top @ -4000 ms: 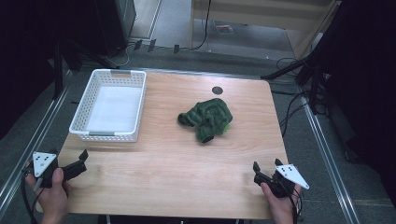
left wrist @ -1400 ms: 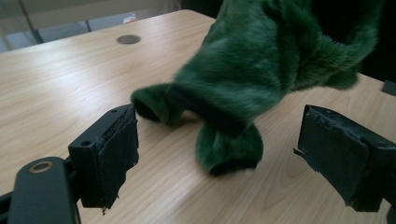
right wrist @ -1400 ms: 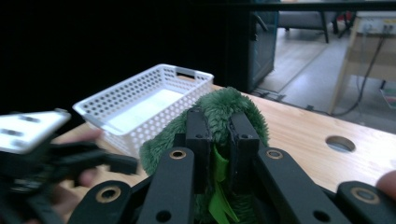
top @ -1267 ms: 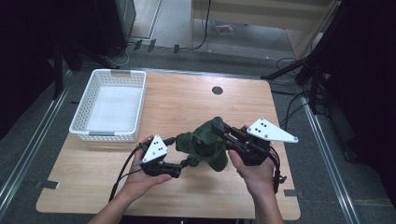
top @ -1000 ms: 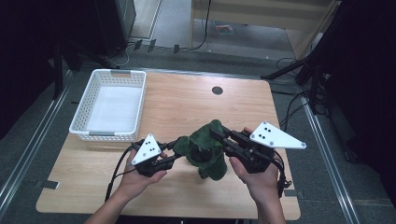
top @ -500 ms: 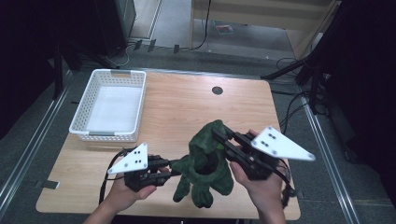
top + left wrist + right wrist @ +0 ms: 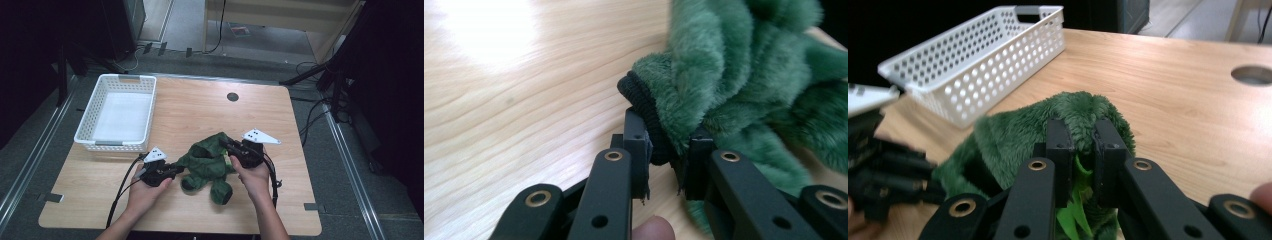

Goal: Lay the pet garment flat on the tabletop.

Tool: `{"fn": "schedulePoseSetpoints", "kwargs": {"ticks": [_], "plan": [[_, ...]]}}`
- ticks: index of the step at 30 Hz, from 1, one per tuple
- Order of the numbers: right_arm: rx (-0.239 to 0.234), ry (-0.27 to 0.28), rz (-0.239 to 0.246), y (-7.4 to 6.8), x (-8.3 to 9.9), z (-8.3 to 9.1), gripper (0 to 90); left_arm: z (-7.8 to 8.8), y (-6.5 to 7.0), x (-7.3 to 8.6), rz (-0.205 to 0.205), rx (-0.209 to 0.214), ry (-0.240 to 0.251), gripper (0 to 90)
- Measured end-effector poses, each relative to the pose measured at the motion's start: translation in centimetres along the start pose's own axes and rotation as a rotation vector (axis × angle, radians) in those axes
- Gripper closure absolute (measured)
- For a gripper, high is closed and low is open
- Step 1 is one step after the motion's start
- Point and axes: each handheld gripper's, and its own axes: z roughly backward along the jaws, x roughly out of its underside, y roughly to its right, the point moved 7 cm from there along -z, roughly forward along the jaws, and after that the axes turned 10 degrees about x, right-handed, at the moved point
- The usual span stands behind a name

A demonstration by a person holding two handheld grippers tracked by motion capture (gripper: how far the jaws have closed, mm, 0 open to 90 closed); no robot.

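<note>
I see a green plush garment (image 7: 207, 162) bunched on the wooden table (image 7: 200, 110), near its front edge. My left gripper (image 7: 667, 150) pinches its black ribbed cuff (image 7: 644, 102); my right gripper (image 7: 1080, 145) is clamped on a furry fold. A white perforated basket (image 7: 119, 113) sits to the garment's far left, well apart. A round cable hole (image 7: 232, 96) lies beyond it. No readable writing.
</note>
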Motion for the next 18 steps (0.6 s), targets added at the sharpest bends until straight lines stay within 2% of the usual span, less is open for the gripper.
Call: {"fn": "schedulePoseSetpoints", "kwargs": {"ticks": [2,4,6,7,8,9,10,11,13,14,16,17,18], "plan": [[0.021,-0.011,0.040,-0.2,0.1,0.2,82.1,0.2,-0.1,0.0,0.000,-0.003,0.003,77.0],[0.014,-0.008,0.016,-0.1,0.1,0.3,82.1,0.3,0.0,0.0,0.009,-0.002,0.009,76.4],[0.009,0.006,-0.011,0.1,0.2,0.4,81.9,0.4,0.5,-0.1,0.000,0.044,0.004,71.4],[0.001,0.008,-0.016,0.1,0.2,0.4,81.4,0.5,0.8,-0.2,-0.005,0.069,-0.001,63.6],[0.001,0.009,-0.017,0.1,0.2,0.5,81.3,0.6,1.4,-0.3,-0.031,0.105,-0.008,56.8],[-0.005,0.024,-0.015,0.0,0.0,0.7,81.2,0.8,1.9,-0.5,-0.053,0.116,-0.008,37.9],[-0.005,0.024,-0.015,0.0,0.0,0.7,81.2,1.1,2.4,-0.8,-0.083,0.135,-0.008,37.9],[-0.018,0.049,-0.010,-0.2,-0.4,1.1,81.3,1.4,3.0,-1.1,-0.110,0.156,-0.002,28.6],[-0.036,0.064,-0.004,-0.6,-0.8,1.5,81.5,2.4,3.8,-1.9,-0.164,0.196,0.018,23.7],[-0.044,0.074,0.012,-0.8,-1.1,1.7,81.5,3.3,4.1,-2.8,-0.185,0.205,0.048,21.6],[-0.065,0.089,0.030,-1.4,-1.4,2.1,81.5,3.7,4.0,-3.2,-0.186,0.204,0.066,20.3],[-0.075,0.094,0.040,-1.7,-1.6,2.3,81.5,4.1,3.4,-4.0,-0.169,0.168,0.105,21.3],[-0.075,0.094,0.040,-1.7,-1.6,2.3,81.5,4.1,3.4,-4.0,-0.169,0.168,0.105,23.6]]}}
